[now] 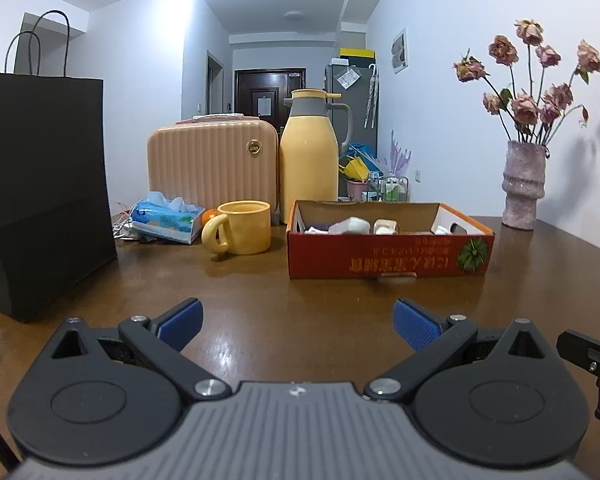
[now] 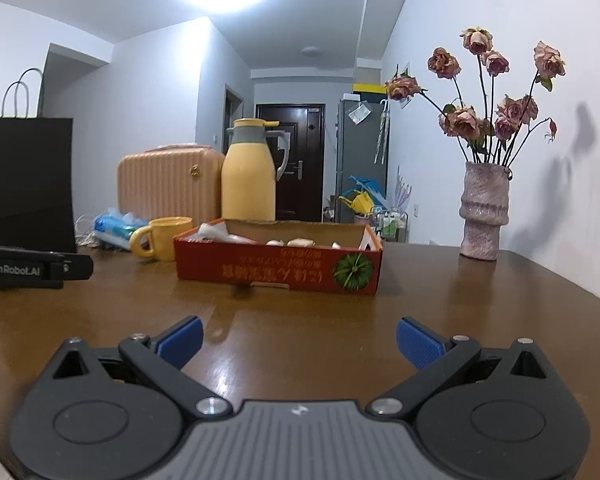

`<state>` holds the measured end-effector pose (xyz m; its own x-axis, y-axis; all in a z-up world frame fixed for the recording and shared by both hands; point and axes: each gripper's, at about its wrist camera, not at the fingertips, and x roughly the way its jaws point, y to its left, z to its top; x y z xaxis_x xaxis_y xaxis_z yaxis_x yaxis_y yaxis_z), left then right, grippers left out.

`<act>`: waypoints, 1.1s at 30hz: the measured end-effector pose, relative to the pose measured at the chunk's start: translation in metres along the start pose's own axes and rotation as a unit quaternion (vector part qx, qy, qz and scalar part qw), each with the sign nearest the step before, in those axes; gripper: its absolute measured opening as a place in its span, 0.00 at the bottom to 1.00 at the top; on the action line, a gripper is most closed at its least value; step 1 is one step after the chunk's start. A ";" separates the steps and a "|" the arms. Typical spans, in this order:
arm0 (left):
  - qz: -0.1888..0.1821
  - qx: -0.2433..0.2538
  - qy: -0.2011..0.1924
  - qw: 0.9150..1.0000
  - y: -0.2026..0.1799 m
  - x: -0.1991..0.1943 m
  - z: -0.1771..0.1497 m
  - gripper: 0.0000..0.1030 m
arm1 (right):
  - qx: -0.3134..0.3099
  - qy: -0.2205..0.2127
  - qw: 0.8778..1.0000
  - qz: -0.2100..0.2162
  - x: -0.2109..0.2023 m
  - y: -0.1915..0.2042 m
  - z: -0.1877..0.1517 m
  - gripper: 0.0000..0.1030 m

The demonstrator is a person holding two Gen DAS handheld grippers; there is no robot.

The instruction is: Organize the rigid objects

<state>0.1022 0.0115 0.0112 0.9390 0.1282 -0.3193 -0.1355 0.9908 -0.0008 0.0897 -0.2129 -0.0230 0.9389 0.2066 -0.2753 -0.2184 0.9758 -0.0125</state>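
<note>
A: Left gripper (image 1: 298,322) — status?
B: Low over the brown table (image 1: 320,304), blue pads spread wide, nothing between them. Bare wood in the gap.

A: Right gripper (image 2: 299,340)?
B: Same. Fingers wide apart, empty, just above the tabletop.

A: Where are the rigid objects?
B: In the red cardboard box (image 1: 388,258), straight ahead of both grippers and well apart from the fingertips. From the left wrist view it sits slightly right of centre. Inside: small white items (image 1: 352,225), shapes too small to identify. Box print reads upside down, green fruit picture at its right end.

A: Surroundings?
B: Yellow mug (image 1: 242,232) just left of the box, handle toward the camera. Behind it a yellow thermos jug (image 1: 309,160) and a peach ribbed case (image 1: 212,162). Tissue pack (image 1: 168,220) left of the mug. Black paper bag (image 1: 44,188) far left. Pink vase (image 1: 523,184) of dried roses, far right by the wall
</note>
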 end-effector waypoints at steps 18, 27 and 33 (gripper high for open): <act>-0.013 0.008 -0.007 1.000 0.000 -0.044 -0.031 1.00 | 0.005 -0.005 1.000 -0.001 -0.028 0.006 -0.006 1.00; -0.014 0.007 -0.011 1.000 0.001 -0.047 -0.031 1.00 | 0.003 -0.006 1.000 -0.002 -0.029 0.008 -0.007 1.00; -0.016 0.006 -0.012 1.000 0.002 -0.048 -0.031 1.00 | 0.005 -0.006 1.000 -0.001 -0.030 0.009 -0.006 1.00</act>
<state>0.0473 0.0059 -0.0027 0.9500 0.0976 -0.2967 -0.1020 0.9948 0.0007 0.0583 -0.2109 -0.0207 0.9422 0.2062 -0.2641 -0.2144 0.9767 -0.0024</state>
